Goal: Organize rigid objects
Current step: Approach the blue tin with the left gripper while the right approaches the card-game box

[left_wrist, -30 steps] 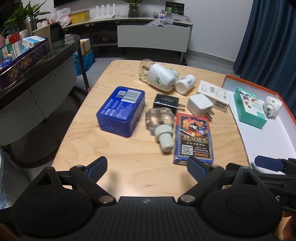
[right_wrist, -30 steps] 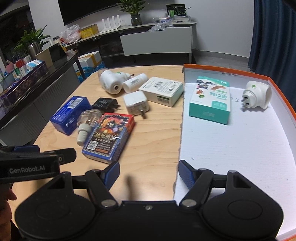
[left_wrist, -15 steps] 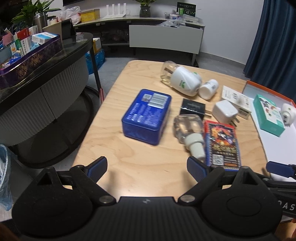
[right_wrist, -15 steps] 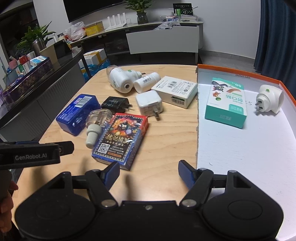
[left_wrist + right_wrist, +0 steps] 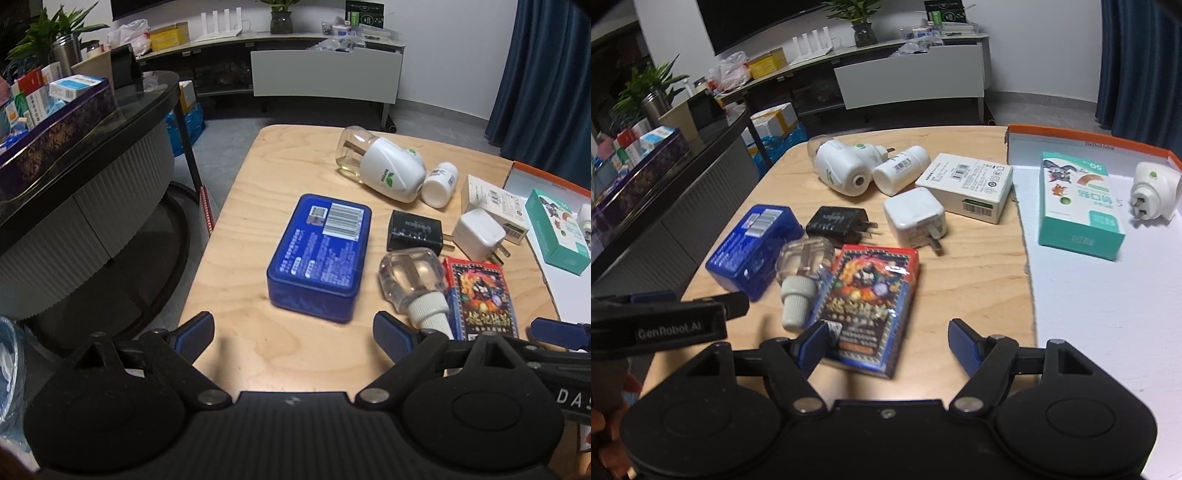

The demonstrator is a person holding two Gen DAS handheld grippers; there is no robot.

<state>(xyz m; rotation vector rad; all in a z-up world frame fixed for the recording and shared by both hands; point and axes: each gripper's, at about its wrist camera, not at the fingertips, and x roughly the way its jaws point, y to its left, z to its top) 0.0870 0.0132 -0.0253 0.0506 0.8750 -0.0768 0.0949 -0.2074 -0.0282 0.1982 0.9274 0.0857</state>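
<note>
Jaws of both grippers stood wide and empty, the right gripper (image 5: 886, 341) having just opened further over the card box (image 5: 870, 306) at lower centre, so squaring its pads to the box's long sides before closing looked wisest, while the left gripper (image 5: 291, 334) faced the blue tin (image 5: 319, 254) mid-frame.

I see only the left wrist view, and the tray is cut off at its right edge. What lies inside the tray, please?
Observer: In the right wrist view the orange-rimmed tray shows two things: a teal box and a white plug-in device.
Operator: How does the plug-in device lie?
Observer: On its side near the far right corner, prongs towards the camera, apart from the teal box.
Operator: And the right gripper?
Observer: The right gripper is open. Its fingers have just been opening. The near end of the playing-card box shows between them, with no pad pressing on it.
</note>
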